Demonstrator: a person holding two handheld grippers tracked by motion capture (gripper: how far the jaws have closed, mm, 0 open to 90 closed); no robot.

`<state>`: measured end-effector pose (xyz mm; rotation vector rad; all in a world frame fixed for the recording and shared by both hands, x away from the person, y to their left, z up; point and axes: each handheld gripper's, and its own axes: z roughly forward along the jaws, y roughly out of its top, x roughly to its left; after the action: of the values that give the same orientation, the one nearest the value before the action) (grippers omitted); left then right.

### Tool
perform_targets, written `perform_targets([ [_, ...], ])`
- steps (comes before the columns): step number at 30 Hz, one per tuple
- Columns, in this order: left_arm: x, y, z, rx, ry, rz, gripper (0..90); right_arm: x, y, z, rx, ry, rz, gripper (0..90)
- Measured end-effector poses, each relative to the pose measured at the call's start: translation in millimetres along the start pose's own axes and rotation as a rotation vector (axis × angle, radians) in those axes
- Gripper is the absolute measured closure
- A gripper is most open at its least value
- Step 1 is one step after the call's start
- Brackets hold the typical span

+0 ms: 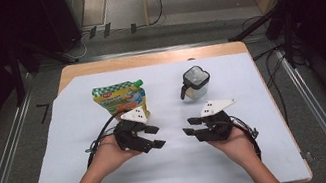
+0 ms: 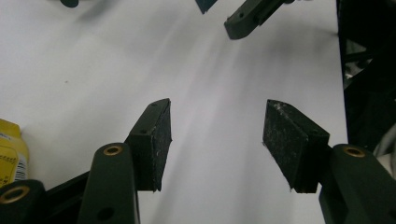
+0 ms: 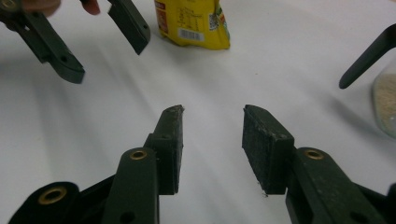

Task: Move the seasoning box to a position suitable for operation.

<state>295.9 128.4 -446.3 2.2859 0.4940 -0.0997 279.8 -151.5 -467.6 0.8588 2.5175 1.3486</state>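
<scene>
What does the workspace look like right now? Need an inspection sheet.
Surface: table under a white sheet, flat.
Job's things: pouch, yellow and green, lying beyond the left claw; clear jar with black handle, upright, pale grains inside, beyond the right claw.
Clutter: nothing seen.
Grippers: left claw open, holding nothing; right claw open, holding nothing; both low over the sheet, tips facing each other, apart.
Cables: a black cable loops from the left claw; another by the right hand.
Surroundings: metal rails on both sides, grey floor, dark stands beyond the table.
</scene>
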Motion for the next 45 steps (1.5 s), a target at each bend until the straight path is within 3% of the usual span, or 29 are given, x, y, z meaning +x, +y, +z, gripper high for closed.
perform_targets([
  [11,1.3,1.3,-1.7,-0.019,0.002,0.002,43.8,0.4,-0.7,6.1,0.033,0.022,-0.028,59.3],
  [17,-0.3,0.8,-1.1,-0.033,-0.008,-0.001,43.9,-6.7,2.9,6.3,0.024,0.029,0.002,58.2],
  [34,1.7,3.3,-5.6,-0.044,-0.008,-0.007,43.4,-18.8,9.7,-1.1,-0.004,-0.028,0.058,54.1],
  [41,2.5,2.4,-8.9,-0.045,-0.004,-0.012,41.0,-36.9,11.9,-6.3,-0.033,-0.084,0.114,49.7],
  [45,2.5,2.1,-10.1,-0.045,0.004,-0.018,40.4,-50.9,12.7,-7.9,-0.024,-0.128,0.136,46.9],
])
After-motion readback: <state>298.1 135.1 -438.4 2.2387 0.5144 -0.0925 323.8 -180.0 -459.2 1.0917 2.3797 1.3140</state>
